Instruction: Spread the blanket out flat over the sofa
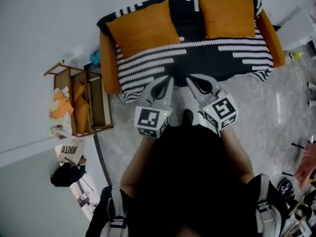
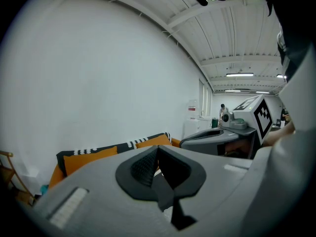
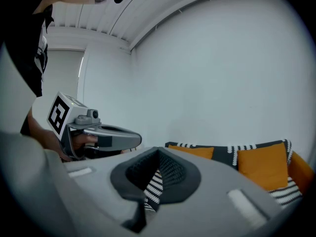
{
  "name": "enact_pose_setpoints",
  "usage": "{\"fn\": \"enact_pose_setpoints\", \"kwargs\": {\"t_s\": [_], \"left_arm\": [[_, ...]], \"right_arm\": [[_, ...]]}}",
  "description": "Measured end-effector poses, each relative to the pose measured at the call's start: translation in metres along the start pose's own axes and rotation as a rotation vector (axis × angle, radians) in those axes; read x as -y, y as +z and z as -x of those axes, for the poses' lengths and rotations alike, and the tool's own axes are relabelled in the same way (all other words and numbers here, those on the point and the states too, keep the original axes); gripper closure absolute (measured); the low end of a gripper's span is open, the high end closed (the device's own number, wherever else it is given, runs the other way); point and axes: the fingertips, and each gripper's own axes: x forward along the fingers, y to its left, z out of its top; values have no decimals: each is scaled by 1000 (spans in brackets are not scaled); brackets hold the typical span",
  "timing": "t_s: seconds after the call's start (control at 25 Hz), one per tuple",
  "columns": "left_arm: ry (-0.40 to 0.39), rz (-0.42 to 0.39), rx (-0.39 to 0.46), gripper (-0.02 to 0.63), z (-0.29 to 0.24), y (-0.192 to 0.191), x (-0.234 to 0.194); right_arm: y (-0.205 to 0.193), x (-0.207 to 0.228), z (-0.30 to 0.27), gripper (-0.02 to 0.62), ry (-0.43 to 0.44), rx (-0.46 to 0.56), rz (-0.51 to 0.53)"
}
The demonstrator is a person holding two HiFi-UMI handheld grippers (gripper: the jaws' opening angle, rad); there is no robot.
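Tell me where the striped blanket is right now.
In the head view the blanket lies at top centre, draped over the seat and back of the orange sofa, under two orange cushions. A wooden rack stands left of the sofa.

Open grey floor (image 1: 276, 117) lies before the orange fabric sofa (image 1: 108, 63). Two square orange cushions (image 1: 143, 27) (image 1: 227, 16) fill its back; the seat front is free. A slatted wooden rack (image 1: 96, 100) crowds its left end.

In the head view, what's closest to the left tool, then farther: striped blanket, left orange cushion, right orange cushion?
1. Striped blanket, just ahead of the left tool.
2. Left orange cushion, behind it on the left.
3. Right orange cushion, back right.
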Motion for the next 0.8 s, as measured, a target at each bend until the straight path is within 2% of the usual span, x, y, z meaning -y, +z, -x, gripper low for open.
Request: {"fn": "enact_pose_setpoints", "kwargs": {"t_s": [0.8], "left_arm": [[-1,13,6,594,6,0,-6]], "right_arm": [[1,-4,-6,594,-28,-5,34]]}}
